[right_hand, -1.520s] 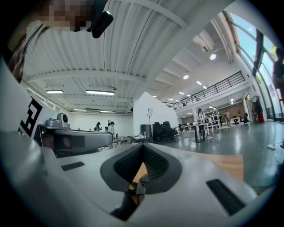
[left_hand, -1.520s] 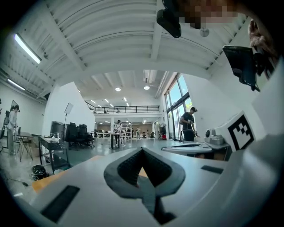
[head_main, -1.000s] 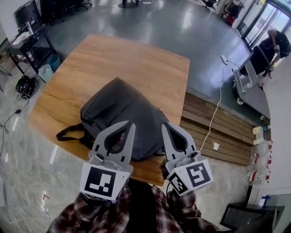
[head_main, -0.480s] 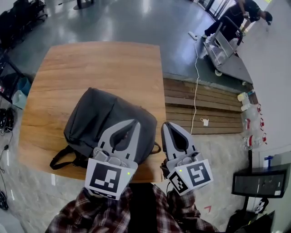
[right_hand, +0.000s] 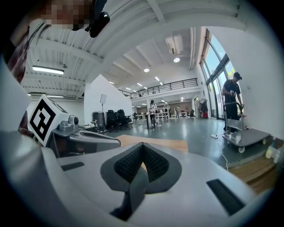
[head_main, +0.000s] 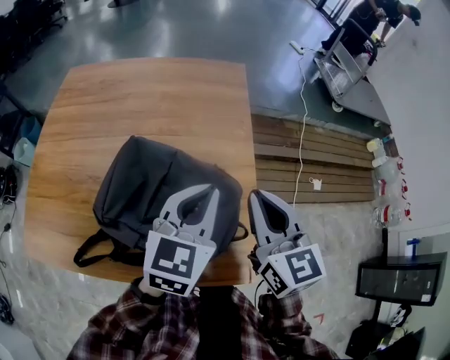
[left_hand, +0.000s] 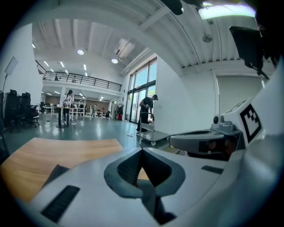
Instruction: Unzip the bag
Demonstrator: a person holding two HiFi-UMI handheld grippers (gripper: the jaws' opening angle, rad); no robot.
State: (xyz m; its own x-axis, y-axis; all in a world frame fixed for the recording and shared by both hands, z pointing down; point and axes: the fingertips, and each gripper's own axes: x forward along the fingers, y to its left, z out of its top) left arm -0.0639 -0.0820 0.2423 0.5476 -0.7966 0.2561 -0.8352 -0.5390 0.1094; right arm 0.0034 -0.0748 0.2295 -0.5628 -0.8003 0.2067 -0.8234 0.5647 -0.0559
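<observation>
A dark grey backpack (head_main: 158,186) lies flat on the wooden table (head_main: 140,98), its straps (head_main: 98,247) trailing off the near left edge. My left gripper (head_main: 209,188) hovers shut above the bag's near right part, holding nothing. My right gripper (head_main: 253,193) hangs shut just off the bag's right edge, over the table's near corner, also holding nothing. In the left gripper view the jaws (left_hand: 142,150) are pressed together, with a sliver of the bag (left_hand: 57,172) and the table (left_hand: 53,150) beyond. The right gripper view shows its jaws (right_hand: 143,144) closed too.
A low slatted wooden platform (head_main: 309,165) adjoins the table's right side, and a white cable (head_main: 304,98) runs across it. A metal cart (head_main: 344,63) with a person (head_main: 369,17) stands at the far right. Bottles (head_main: 385,158) line the right wall. Glossy grey floor surrounds the table.
The head view has swung, so the bag and table now sit further left in it. Both grippers stay shut over the bag's near end, and the left one looks slightly nearer.
</observation>
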